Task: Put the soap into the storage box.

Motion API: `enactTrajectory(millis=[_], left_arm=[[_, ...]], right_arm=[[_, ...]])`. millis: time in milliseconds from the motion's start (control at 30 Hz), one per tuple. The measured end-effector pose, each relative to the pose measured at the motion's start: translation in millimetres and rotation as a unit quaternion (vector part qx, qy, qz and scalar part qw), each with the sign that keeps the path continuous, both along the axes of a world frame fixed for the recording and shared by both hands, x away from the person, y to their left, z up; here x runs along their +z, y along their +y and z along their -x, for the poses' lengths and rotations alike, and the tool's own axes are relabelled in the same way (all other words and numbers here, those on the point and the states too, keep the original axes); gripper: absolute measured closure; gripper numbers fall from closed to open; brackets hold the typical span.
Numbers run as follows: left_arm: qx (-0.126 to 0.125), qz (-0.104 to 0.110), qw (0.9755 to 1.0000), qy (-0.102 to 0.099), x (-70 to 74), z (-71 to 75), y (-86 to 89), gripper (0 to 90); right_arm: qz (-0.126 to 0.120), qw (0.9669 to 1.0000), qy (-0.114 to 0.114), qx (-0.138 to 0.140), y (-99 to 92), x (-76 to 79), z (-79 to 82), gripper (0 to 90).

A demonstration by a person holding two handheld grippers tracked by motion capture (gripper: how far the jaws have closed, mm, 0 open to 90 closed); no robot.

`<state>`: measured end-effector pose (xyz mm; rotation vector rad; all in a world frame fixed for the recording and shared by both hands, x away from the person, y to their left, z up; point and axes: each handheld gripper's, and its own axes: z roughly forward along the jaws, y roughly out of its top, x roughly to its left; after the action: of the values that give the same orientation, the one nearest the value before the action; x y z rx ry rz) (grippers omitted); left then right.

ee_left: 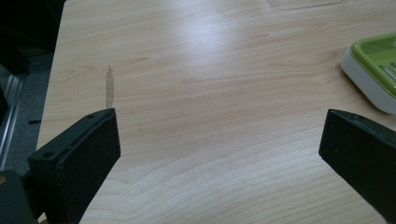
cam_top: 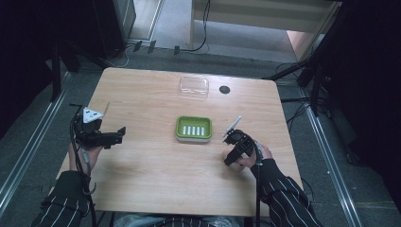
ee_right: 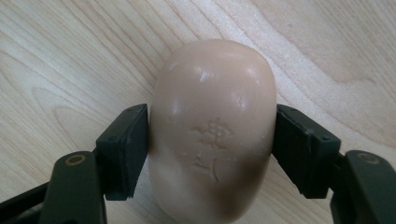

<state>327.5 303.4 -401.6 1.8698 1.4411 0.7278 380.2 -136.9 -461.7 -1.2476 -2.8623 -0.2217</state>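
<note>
We hold a beige soap bar (ee_right: 212, 135) clamped between the jaws of our right hand-held gripper (cam_top: 235, 147), just right of the green soap dish (cam_top: 193, 128) that sits mid-table (cam_top: 156, 184), the bar close above the wood. Our left hand-held gripper (cam_top: 109, 137) hangs well left of the dish with its jaws spread wide and nothing between them. Beyond the dish, near the far edge, we see a clear plastic lid (cam_top: 194, 87).

Pale wood-grain desk (cam_top: 156, 161); green soap dish (cam_top: 193, 128) with white base; beige soap bar (ee_right: 212, 130); black fingers (ee_right: 123, 149); dark, white-pinstriped sleeves (cam_top: 283, 198).
</note>
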Motion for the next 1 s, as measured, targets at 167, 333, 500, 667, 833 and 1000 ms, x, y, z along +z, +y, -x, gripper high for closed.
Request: enactTrajectory(millis=[167, 333, 500, 667, 833, 1000], left_arm=[[0.000, 0.001, 1.0000, 0.000, -0.1, 0.0, -0.2, 0.0], [0.001, 0.001, 1.0000, 0.000, 0.0, 0.1, -0.1, 0.0], [0.001, 0.001, 1.0000, -0.001, 0.0, 0.2, -0.2, 0.0], [0.001, 0.001, 1.0000, -0.002, 0.1, 0.2, -0.3, 0.0], [0.001, 0.001, 1.0000, -0.002, 0.3, 0.4, 0.4, 0.0], [0.001, 0.001, 1.0000, -0.001, 0.4, 0.4, 0.1, 0.0]], right_arm=[[0.004, 1.0000, 0.002, 0.002, 0.5, -1.5, -0.2, 31.3], [0.009, 0.9999, 0.004, 0.004, 1.5, -2.9, -0.1, 31.4], [0.017, 0.9998, 0.004, 0.006, 3.1, -4.3, 0.0, 31.9], [0.023, 0.9997, 0.004, -0.002, 5.5, -4.3, 0.8, 32.8], [0.027, 0.9996, 0.001, -0.003, 6.4, -4.5, 1.3, 33.1], [0.027, 0.9996, 0.000, -0.001, 6.2, -4.4, 1.5, 33.3]])
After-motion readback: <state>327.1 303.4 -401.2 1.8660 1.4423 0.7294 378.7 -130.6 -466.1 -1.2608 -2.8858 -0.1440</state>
